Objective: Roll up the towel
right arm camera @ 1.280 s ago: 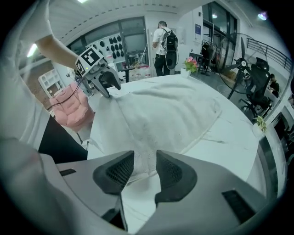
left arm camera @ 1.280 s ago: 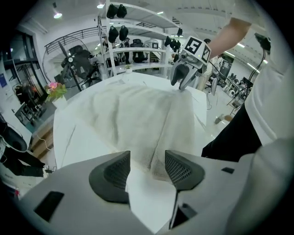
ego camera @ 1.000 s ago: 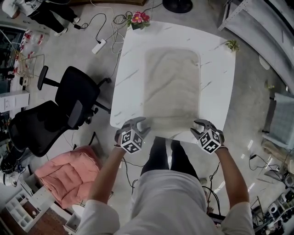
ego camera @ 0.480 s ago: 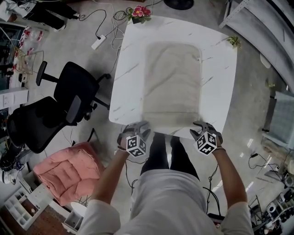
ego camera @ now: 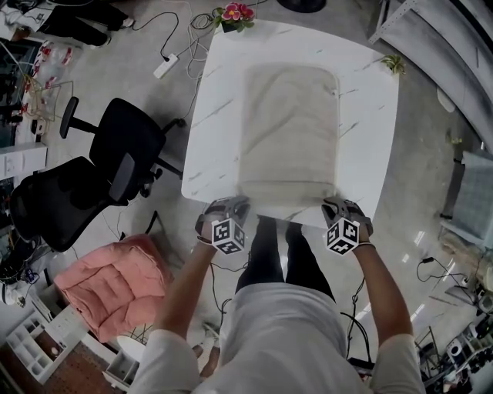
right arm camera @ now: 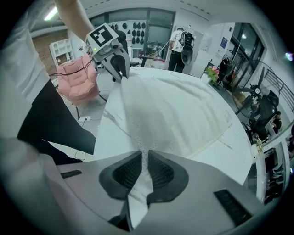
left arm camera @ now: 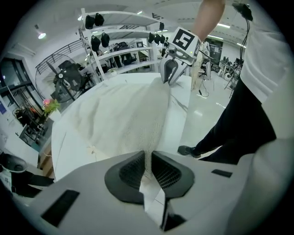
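A beige towel lies spread flat on the white marble table, its long side running away from me. My left gripper holds the towel's near left corner; its jaws have just been closing and the pads now pinch the cloth. My right gripper holds the near right corner the same way, its jaws having just closed on the fabric. In each gripper view the other gripper shows across the towel's near edge, the right gripper and the left gripper.
A pot of pink flowers stands at the table's far left corner and a small green plant at the far right. Black office chairs and a pink cushion are on the floor to the left.
Both grippers have come down to the towel's near edge and their jaws have closed on its two near corners. The towel otherwise lies as before.
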The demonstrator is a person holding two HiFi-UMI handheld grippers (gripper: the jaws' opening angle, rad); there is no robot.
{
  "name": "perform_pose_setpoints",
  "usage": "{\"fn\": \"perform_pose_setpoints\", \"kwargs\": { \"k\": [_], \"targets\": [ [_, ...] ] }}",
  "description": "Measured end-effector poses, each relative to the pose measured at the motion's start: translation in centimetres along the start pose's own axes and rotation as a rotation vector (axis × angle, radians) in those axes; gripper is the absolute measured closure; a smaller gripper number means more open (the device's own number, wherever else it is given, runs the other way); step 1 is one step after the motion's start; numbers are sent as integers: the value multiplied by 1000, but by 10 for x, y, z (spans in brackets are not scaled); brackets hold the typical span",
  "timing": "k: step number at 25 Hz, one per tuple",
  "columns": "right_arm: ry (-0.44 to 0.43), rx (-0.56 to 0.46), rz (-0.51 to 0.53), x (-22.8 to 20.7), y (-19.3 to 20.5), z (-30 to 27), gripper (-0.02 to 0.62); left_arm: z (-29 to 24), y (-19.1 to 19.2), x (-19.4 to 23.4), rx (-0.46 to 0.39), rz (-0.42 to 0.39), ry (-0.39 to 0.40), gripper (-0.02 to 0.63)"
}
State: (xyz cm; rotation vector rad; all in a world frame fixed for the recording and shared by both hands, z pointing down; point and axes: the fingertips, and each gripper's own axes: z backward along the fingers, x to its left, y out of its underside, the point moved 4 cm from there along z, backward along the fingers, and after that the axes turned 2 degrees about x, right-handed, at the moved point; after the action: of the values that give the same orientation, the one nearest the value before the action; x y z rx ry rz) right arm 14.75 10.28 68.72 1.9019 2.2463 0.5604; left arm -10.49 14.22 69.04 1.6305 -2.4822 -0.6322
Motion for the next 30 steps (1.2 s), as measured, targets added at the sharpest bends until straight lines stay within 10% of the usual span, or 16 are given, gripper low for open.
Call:
{"fn": "perform_pose_setpoints", "kwargs": {
  "k": [19,30],
  "targets": [
    [-204,28,-84,71,12,29,551,27,17,-64,30,14,183,546],
    [-300,14,-215,30,-2,38,545,37,4,-32,36,63,413,543]
  ]
}}
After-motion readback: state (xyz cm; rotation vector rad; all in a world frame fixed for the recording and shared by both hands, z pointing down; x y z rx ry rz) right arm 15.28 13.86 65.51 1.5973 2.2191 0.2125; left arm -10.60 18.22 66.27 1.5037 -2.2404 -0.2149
